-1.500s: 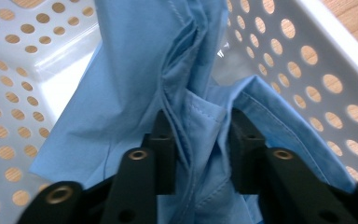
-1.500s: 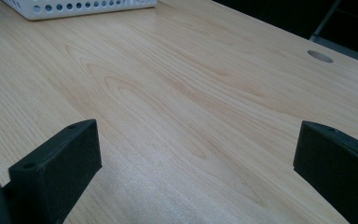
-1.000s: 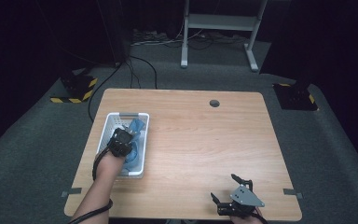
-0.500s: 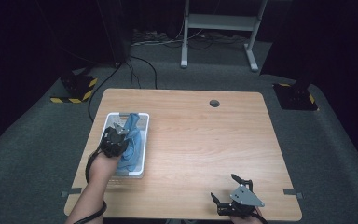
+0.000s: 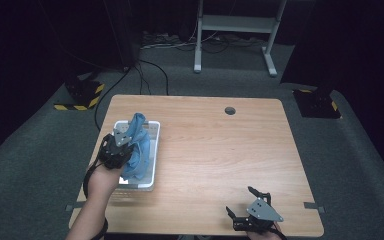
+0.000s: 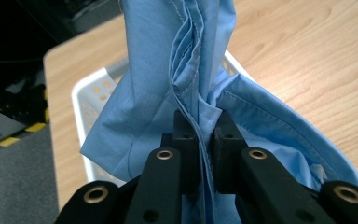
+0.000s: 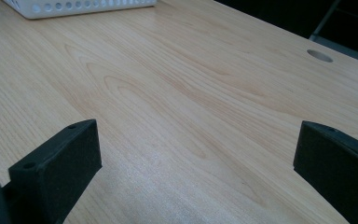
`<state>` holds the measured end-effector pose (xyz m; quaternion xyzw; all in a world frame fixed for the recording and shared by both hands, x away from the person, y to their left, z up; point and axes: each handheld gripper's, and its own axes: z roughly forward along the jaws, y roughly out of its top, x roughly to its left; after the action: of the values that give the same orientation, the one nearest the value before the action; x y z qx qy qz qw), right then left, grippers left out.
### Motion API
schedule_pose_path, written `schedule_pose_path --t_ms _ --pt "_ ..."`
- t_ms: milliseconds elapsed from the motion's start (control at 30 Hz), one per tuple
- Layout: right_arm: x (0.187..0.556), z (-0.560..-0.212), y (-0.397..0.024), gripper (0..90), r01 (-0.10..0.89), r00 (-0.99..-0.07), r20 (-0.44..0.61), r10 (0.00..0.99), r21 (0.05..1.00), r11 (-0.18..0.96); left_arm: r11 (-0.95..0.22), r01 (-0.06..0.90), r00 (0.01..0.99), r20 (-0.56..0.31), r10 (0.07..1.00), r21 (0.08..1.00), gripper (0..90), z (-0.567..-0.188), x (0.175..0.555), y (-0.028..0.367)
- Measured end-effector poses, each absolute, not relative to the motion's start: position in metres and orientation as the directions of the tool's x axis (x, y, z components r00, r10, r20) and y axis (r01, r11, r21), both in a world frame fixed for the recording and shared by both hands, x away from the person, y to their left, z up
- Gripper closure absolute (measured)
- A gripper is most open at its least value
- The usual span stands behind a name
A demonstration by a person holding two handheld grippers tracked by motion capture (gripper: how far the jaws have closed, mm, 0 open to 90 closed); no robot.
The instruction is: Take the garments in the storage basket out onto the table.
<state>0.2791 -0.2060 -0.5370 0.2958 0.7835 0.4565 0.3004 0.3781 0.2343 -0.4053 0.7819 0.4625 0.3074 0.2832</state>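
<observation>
A light blue cloth (image 5: 139, 145) hangs bunched over a white perforated basket (image 5: 152, 161) on the left side of the wooden table (image 5: 215, 150). My left gripper (image 5: 120, 144) is shut on a fold of that blue cloth (image 6: 186, 70), its two black pads pinching the seam, above the white basket (image 6: 91, 88). Part of the cloth still trails down into the basket. Near the table's front edge at the right, my right gripper (image 5: 245, 207) rests low with its jaws wide apart. In the right gripper view my right gripper (image 7: 196, 158) has only bare wood between its pads.
A round cable hole (image 5: 230, 110) sits near the table's far edge. The basket's wall (image 7: 79, 7) lies far ahead of the right gripper. Beyond the table stand a metal stand (image 5: 232, 30) and yellow-black floor blocks (image 5: 82, 95).
My left gripper has risen and drawn back toward the near-left, pulling the blue cloth up out of the basket into a tall bunch. The right gripper has stayed still.
</observation>
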Motion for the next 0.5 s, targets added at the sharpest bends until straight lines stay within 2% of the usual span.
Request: schedule_pose_path --t_ms 500 --pt "0.279 -0.537 -0.206 0.3 0.188 -0.644 -0.203 0.737 0.893 0.41 -0.359 0.479 0.385 0.175 0.906 0.801 82.9 -0.378 0.367 0.235"
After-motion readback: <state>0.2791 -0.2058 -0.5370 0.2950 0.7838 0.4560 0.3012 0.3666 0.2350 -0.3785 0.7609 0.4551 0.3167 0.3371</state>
